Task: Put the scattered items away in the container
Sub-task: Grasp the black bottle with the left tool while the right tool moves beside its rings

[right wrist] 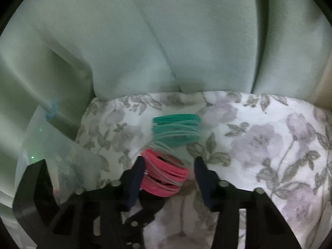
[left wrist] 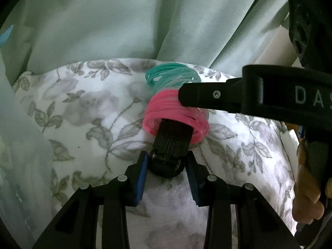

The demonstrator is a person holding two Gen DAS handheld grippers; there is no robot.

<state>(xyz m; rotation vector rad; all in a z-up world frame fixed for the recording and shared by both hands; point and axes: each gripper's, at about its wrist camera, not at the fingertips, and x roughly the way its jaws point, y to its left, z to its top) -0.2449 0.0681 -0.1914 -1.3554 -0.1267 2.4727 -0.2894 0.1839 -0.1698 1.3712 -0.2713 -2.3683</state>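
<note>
Left wrist view: left hand-held gripper [left wrist: 168, 166] clenched on black toy car [left wrist: 171, 143], pink coil [left wrist: 176, 116] just beyond

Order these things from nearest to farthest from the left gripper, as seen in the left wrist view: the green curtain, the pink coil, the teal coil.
1. Pink coil: just beyond the left gripper fingertips, on the floral cloth.
2. Teal coil: directly behind the pink one, farther up the cloth.
3. Green curtain: hanging behind the cloth, filling the background.
</note>
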